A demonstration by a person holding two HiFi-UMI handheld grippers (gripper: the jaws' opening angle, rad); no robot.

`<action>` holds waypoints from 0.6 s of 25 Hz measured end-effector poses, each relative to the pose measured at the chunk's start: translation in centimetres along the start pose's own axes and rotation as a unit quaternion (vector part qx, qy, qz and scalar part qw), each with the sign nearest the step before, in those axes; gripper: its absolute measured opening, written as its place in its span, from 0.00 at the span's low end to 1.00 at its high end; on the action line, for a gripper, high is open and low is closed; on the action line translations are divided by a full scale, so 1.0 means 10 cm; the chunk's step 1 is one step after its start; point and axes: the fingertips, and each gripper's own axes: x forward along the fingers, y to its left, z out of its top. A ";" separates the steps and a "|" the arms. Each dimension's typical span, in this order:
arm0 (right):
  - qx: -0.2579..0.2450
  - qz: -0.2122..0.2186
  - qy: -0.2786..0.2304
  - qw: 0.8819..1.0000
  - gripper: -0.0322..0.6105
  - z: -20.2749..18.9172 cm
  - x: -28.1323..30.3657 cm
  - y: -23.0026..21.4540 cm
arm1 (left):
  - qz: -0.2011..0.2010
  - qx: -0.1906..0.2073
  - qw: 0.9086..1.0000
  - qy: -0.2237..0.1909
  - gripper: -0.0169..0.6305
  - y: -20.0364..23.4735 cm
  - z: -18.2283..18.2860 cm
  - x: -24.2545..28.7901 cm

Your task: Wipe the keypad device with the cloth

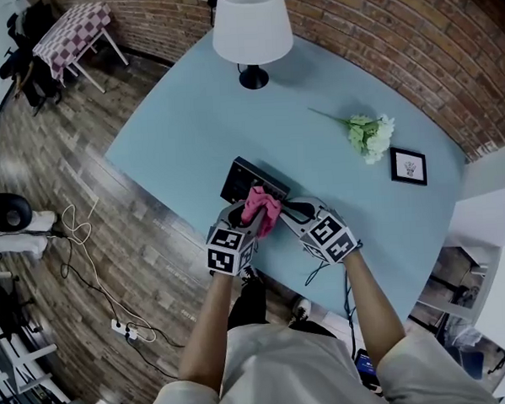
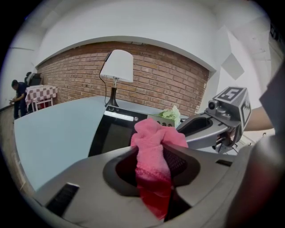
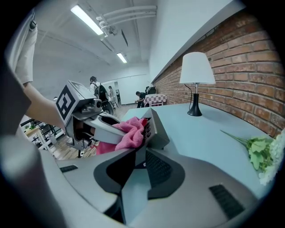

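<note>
The keypad device (image 1: 245, 179) is a dark wedge-shaped box near the table's front edge. Its dark screen (image 2: 113, 133) faces the left gripper view; the keys show beside the cloth in the right gripper view. A pink cloth (image 1: 262, 207) lies bunched against the device's near end. My left gripper (image 1: 252, 219) is shut on the cloth (image 2: 153, 144), which sticks out between the jaws. My right gripper (image 1: 292, 210) comes in from the right and is shut on the device's near corner (image 3: 156, 130), close beside the cloth (image 3: 129, 132).
On the light blue table (image 1: 189, 124) stand a white lamp (image 1: 251, 32) at the back, a bunch of white flowers (image 1: 369, 136) and a small framed picture (image 1: 408, 165) at the right. A checkered table (image 1: 75, 33) and floor cables (image 1: 86, 248) are off to the left.
</note>
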 end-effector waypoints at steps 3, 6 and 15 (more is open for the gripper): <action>0.010 -0.005 -0.006 1.000 0.20 0.00 0.00 -0.01 | 0.006 0.003 1.000 0.016 0.29 0.02 -0.13 -0.01; 0.014 -0.011 -0.007 1.000 0.20 0.00 0.01 -0.03 | 0.012 0.005 0.999 0.036 0.29 0.05 -0.28 -0.03; 0.016 -0.015 -0.005 1.000 0.20 -0.01 0.01 -0.03 | 0.014 -0.003 0.997 0.071 0.29 0.06 -0.56 -0.08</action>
